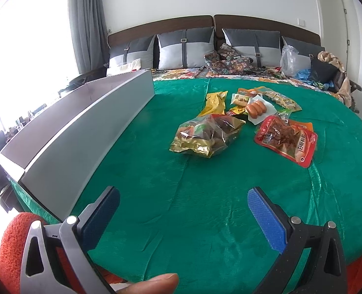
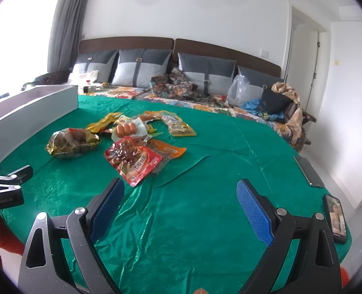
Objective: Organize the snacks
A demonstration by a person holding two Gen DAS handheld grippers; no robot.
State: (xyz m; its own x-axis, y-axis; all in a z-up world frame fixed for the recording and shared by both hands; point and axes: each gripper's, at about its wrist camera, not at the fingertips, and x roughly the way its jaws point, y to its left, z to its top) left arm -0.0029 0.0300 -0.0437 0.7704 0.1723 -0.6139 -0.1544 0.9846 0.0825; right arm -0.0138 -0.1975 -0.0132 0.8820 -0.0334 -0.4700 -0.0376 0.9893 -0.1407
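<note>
Both claws, left [image 1: 183,203] and right [image 2: 181,193], gaping empty over green surface [image 1: 181,220], snacks [image 1: 242,122] lying at 12 o'clock, tray [image 1: 83,127] sitting at 10 o'clock

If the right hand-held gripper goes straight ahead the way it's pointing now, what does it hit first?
Probably the red snack packet, just left of the open right hand-held gripper; only green cloth lies before it. Depth is uncertain.

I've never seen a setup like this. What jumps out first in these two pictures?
The shiny green cloth over the bed dominates both views. On it, toward the headboard, lies a loose pile of snack packets, led by a red packet and a gold bag. A long grey box runs along the cloth's left edge, and the left gripper and right gripper hang over bare cloth, jaws wide apart and empty.
</note>
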